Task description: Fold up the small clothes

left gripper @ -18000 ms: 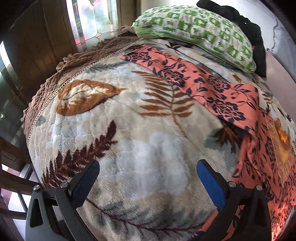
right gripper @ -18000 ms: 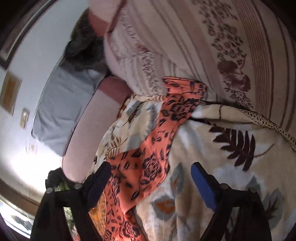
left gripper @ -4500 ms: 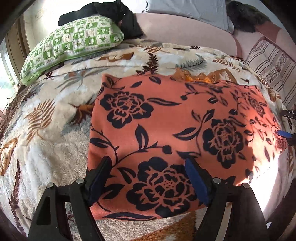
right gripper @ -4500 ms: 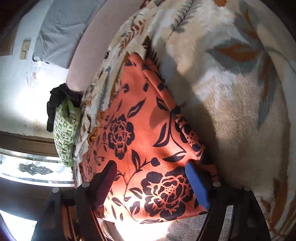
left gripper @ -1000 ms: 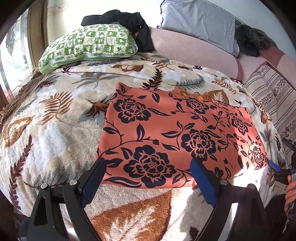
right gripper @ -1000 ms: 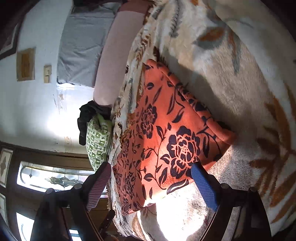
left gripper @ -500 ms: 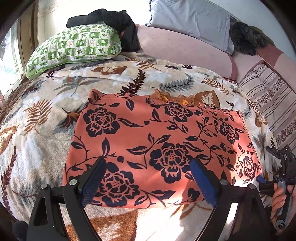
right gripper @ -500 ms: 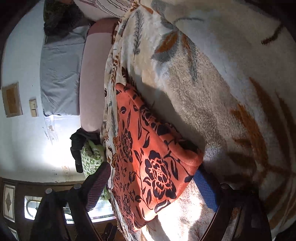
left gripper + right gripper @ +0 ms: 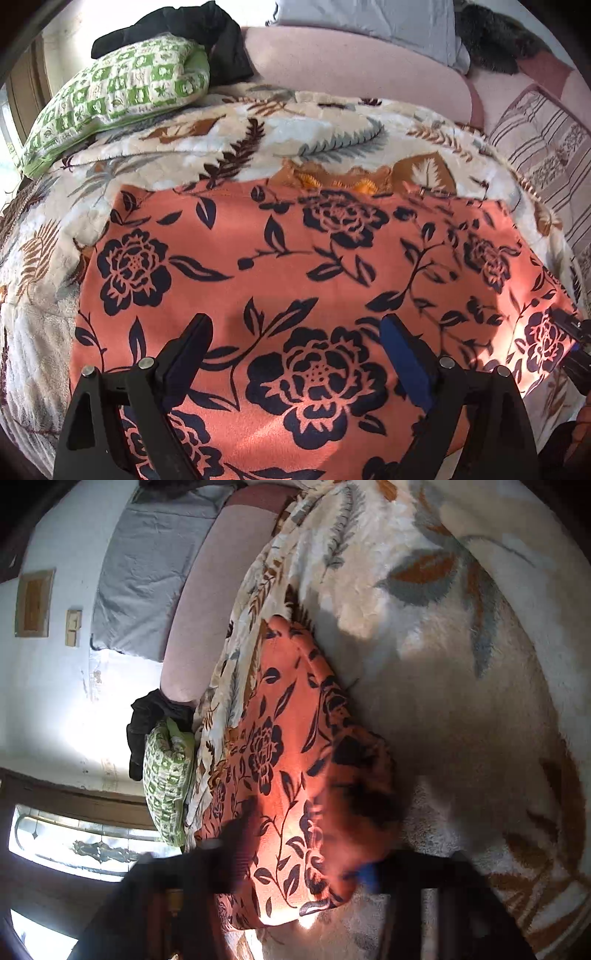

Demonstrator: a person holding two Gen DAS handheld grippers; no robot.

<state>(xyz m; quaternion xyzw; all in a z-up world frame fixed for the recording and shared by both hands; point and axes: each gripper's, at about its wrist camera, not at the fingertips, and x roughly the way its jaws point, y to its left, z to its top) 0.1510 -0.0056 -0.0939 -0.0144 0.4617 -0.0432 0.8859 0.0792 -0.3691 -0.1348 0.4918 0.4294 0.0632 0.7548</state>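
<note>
Orange floral garment (image 9: 295,280): lies flat on the leaf-print blanket (image 9: 229,147) covering the bed, filling the centre and lower part of the left wrist view. Its far edge runs across mid-frame; a strip of yellow-orange trim (image 9: 332,181) shows just beyond that edge.

Left claw (image 9: 295,354): jaws spread wide, both fingers over the near half of the garment, a black flower print visible between them. Nothing pinched.

Right claw (image 9: 310,871): blurred at the bottom of the right wrist view, jaws closing, with the near corner of the garment between them. Whether the pads already press the cloth cannot be told through the blur. In the left wrist view this claw shows as a dark shape at the right edge (image 9: 570,332), at the garment's right corner.

Surroundings: green checked pillow (image 9: 122,92) at upper left, black cloth (image 9: 192,26) heaped behind it, pink headboard (image 9: 351,66) across the top, striped cushion (image 9: 546,140) at upper right.
</note>
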